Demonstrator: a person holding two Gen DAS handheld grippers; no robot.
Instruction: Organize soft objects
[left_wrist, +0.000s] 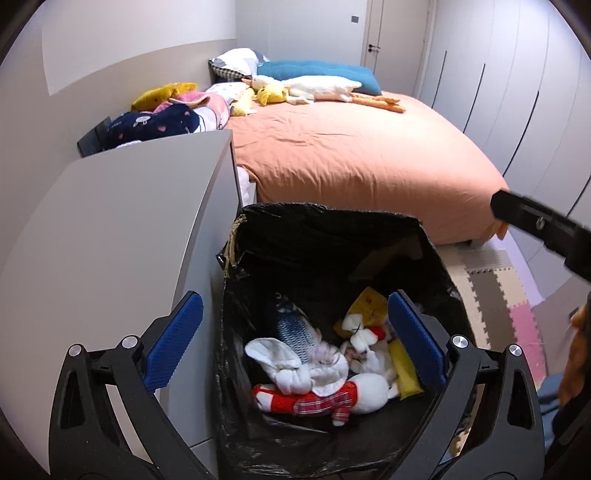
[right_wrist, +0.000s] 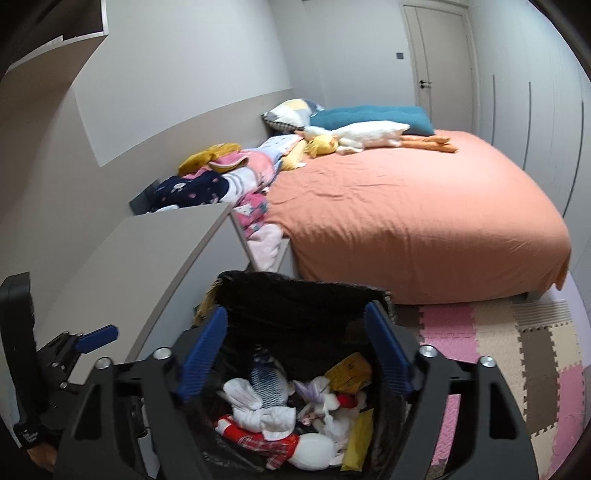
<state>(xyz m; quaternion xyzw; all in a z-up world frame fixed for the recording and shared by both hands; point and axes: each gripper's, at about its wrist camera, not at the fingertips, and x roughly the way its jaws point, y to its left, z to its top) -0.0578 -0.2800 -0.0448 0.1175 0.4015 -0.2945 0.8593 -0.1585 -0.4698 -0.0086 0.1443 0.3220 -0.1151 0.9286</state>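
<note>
Both grippers hover over a bin (left_wrist: 325, 236) lined with a black bag, which stands on the floor at the foot corner of a bed (left_wrist: 354, 147) with an orange cover. The left gripper (left_wrist: 295, 332) is spread wide with nothing between its blue pads (left_wrist: 173, 339); one pad lies above the bin's left rim and the other over its right side. The right gripper (right_wrist: 299, 354) is likewise spread and empty, its pads framing the bin's mouth.

Inside the bin lie soft toys: a white doll in a red checked outfit (left_wrist: 321, 398) nearest the grippers, a white cloth toy (left_wrist: 291, 365) just behind it, a blue patterned fish (left_wrist: 295, 328) toward the bin's back left, and yellow pieces (left_wrist: 369, 306) toward its right. More soft things remain well beyond the bin: a white goose toy (left_wrist: 317, 86), a yellow plush (left_wrist: 271, 94) and a teal cushion (left_wrist: 317, 72) at the head of the bed, and a heap of clothes (left_wrist: 173, 110) along the bed's left edge.

No writing on the toys is legible; small white lettering on a dark wrist strap (right_wrist: 31, 435) is too blurred to read.

A grey cabinet (left_wrist: 129, 206) touches the bin's left side. To the bin's right, a floor of puzzle mats (right_wrist: 498, 350) lies open.
</note>
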